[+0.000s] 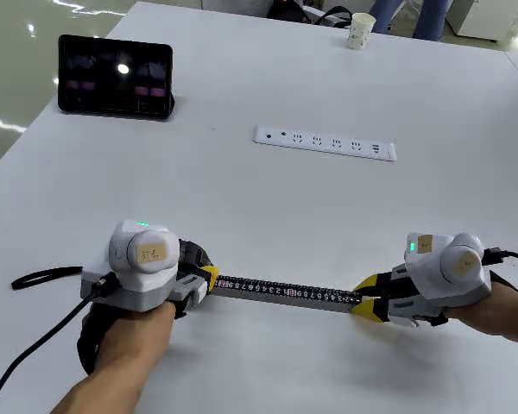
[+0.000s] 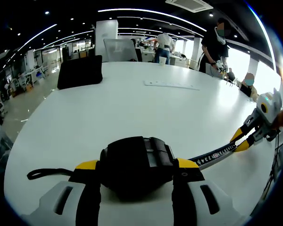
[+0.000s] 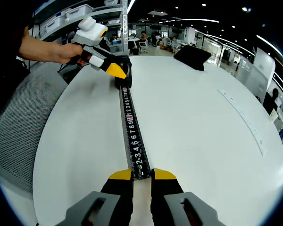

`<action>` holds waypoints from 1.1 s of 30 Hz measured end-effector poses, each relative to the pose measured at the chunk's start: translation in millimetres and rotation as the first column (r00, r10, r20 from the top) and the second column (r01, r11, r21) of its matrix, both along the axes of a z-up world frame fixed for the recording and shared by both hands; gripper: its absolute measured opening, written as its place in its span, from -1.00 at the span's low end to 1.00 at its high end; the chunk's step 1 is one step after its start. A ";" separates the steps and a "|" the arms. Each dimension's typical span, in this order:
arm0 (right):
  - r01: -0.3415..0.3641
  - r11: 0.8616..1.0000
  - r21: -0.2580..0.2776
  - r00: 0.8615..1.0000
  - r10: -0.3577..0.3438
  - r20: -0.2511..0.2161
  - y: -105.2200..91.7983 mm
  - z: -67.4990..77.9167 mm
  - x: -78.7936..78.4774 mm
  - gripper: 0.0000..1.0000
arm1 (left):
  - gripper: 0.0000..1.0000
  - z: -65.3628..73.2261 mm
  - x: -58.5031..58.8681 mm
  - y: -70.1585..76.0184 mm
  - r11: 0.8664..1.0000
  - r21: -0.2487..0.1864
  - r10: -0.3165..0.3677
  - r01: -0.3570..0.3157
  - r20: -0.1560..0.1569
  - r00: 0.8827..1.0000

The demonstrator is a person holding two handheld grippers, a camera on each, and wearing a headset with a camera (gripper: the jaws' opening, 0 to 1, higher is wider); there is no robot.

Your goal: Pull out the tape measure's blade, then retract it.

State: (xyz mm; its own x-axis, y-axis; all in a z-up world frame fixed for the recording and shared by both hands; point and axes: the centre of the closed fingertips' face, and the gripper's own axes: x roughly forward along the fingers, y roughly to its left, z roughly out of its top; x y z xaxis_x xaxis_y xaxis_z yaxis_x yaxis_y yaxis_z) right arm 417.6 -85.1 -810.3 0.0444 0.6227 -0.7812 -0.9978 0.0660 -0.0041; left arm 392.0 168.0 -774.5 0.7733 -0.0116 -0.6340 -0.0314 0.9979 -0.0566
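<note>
Broad white worktop point(image 1: 242, 198) under everything, bright and glossy. Far left on it, dark rectangular tablet screen point(image 1: 115, 76) propped upright. Out past the middle, long white power strip point(image 1: 325, 143) lying flat. Down at the near edge, two grey-and-white grippers well apart, a hand behind each. Left gripper point(image 1: 207, 279) with yellow-tipped fingers point(image 2: 87, 165) spread wide around the black tape measure case point(image 2: 137, 162), clamped on both its sides, with the case low against the worktop. Right gripper point(image 3: 141, 175) facing back along the line, fingers narrowed right down and pinching the free end of the dark numbered tape blade point(image 1: 285, 291). Blade out of the case and stretched straight between the two grippers, lying close over the white surface, numerals climbing from the right gripper's tips toward the case. Off to the left of the left gripper, thin black strap point(image 1: 43, 277) lying loose on the worktop. Way off at the far edge, small white paper cup point(image 1: 360, 30) standing upright.
</note>
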 end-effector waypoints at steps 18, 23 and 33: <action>-0.007 1.000 0.007 1.000 0.007 0.003 11.2 -0.7 -0.1 -0.79 | 0.11 0.0 0.8 0.2 1.000 -0.004 0.001 -0.001 -0.005 1.000; -0.008 1.000 0.010 1.000 0.008 0.003 13.5 -1.0 0.7 -0.79 | 0.11 0.1 0.8 0.2 1.000 -0.006 0.000 0.000 -0.005 1.000; -0.008 1.000 0.014 1.000 0.008 0.000 18.4 -2.9 1.9 -0.79 | 0.11 0.3 0.1 0.4 1.000 -0.013 0.000 0.000 -0.007 1.000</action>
State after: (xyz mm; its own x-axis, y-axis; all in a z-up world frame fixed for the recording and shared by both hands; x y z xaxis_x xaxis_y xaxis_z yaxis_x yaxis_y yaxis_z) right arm 419.6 -66.7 -813.2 0.0396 0.6339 -0.7724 -0.9983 0.0582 -0.0035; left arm 392.2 168.4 -774.1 0.7686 -0.0196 -0.6395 -0.0322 0.9971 -0.0693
